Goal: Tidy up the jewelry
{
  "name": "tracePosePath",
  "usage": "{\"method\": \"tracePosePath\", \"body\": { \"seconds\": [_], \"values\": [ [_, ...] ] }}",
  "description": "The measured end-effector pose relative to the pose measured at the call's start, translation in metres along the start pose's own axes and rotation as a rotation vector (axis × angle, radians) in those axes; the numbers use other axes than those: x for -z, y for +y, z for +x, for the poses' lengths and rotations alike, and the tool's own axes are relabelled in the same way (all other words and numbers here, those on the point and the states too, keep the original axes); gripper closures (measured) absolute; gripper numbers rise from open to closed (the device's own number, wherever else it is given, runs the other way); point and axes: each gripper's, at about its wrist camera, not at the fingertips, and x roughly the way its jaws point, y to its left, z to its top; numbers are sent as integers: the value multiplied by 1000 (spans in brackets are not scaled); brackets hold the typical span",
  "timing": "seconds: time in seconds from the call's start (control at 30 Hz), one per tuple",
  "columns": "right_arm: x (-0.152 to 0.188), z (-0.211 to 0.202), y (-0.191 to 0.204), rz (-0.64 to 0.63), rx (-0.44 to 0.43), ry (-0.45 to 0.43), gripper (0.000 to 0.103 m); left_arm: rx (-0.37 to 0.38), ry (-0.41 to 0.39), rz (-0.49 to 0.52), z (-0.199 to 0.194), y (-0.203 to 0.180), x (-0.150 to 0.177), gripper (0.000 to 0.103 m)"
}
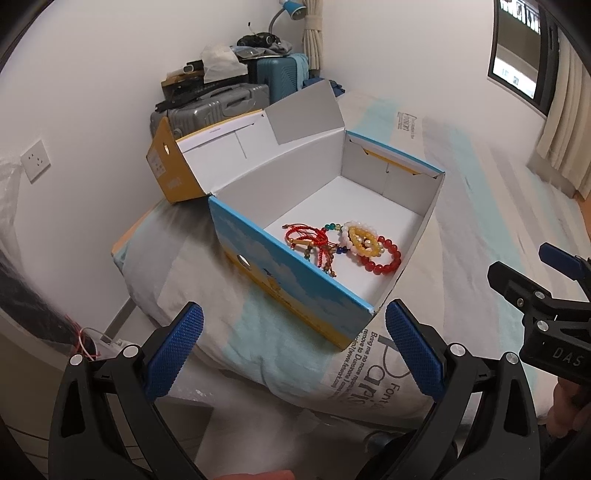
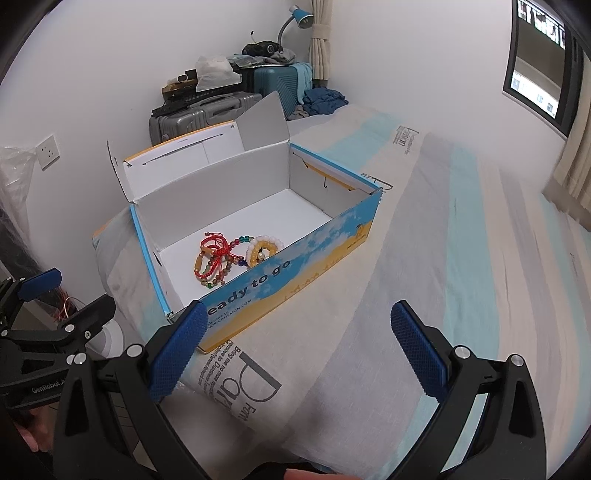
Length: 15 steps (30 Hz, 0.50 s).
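Observation:
An open blue and yellow cardboard box stands on the bed with its lid folded back. Inside lie several bracelets: a red cord one, a yellow bead one, a white bead one and a red bead one. My left gripper is open and empty, just in front of the box's near corner. My right gripper is open and empty, in front of the box's long side. Each gripper shows at the edge of the other's view.
The bed has a striped grey and light-blue cover with printed text. Suitcases piled with clutter stand against the far wall, with a blue lamp above. A window with curtains is at the right. A wall socket is at the left.

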Motion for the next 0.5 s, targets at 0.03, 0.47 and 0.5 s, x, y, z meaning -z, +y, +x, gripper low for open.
{"method": "tracePosePath", "body": {
  "seconds": [0.03,0.47,0.5],
  "values": [
    [0,0,0,1,1,-1,7,1,-1,2,0,-1,0,6],
    [0,-2,-1,4,-4,2,7,0,2,11,-2,-1,2,6],
    [0,-2,-1,4,-4,2,7,-2,0,9,-2,-2,2,6]
  ]
}}
